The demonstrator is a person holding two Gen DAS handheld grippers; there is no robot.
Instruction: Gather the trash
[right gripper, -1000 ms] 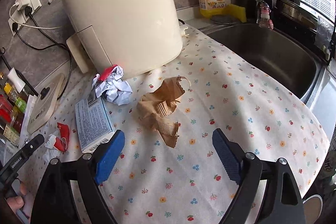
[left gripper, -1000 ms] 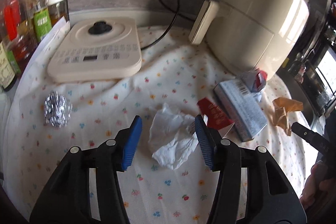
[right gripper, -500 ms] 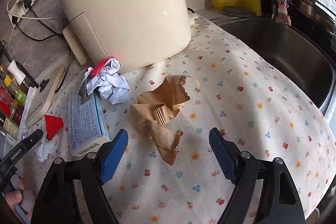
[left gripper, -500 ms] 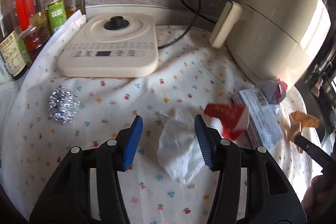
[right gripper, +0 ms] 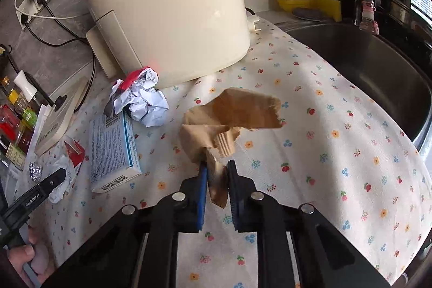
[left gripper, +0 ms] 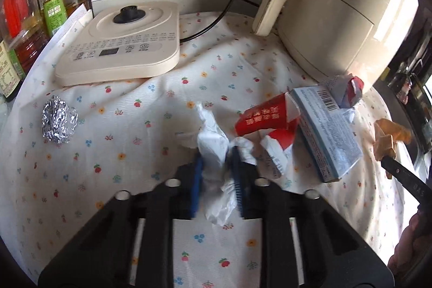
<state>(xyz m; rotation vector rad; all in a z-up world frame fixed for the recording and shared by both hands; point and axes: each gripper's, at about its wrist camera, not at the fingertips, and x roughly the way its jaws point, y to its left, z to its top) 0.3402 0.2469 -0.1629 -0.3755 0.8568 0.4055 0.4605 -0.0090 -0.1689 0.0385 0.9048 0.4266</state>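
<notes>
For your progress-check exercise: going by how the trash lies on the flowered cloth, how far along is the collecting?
Done: nothing looks cleared away.

In hand: the left gripper has just closed on the crumpled white tissue; the right gripper has just closed on the torn brown paper bag.

Left: the silver foil ball, red-and-white wrapper, pale blue carton and crumpled printed paper.

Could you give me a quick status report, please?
Left gripper just closed on white tissue. Right gripper just closed on brown paper. Nothing blocking either.
</notes>
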